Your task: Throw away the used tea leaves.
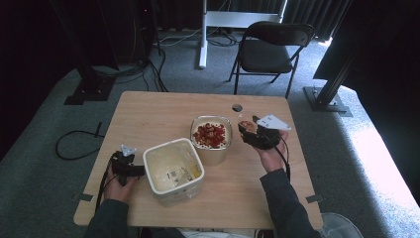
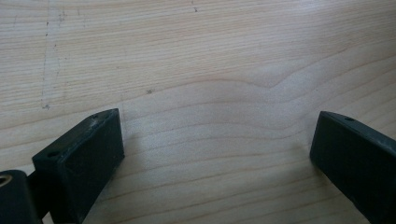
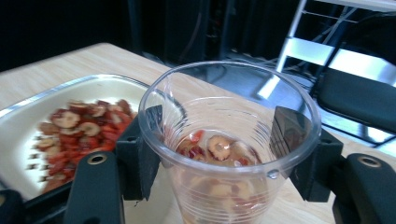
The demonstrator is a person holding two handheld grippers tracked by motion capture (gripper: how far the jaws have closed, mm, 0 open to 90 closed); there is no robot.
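A clear plastic cup [image 3: 229, 154] holding a few red and tan dried fruit slices [image 3: 217, 148] stands close to upright, mouth up, clamped at its sides between the jaws of the right hand-held gripper [image 1: 252, 133], just to the right of a square container of the same red slices [image 1: 211, 133] on the wooden bench [image 1: 163, 111]. Nearer the person, a larger pale tub [image 1: 173, 168] sits beside that container. The left hand-held gripper [image 2: 217, 154] lies low at the tub's left, jaws wide apart over bare wood.
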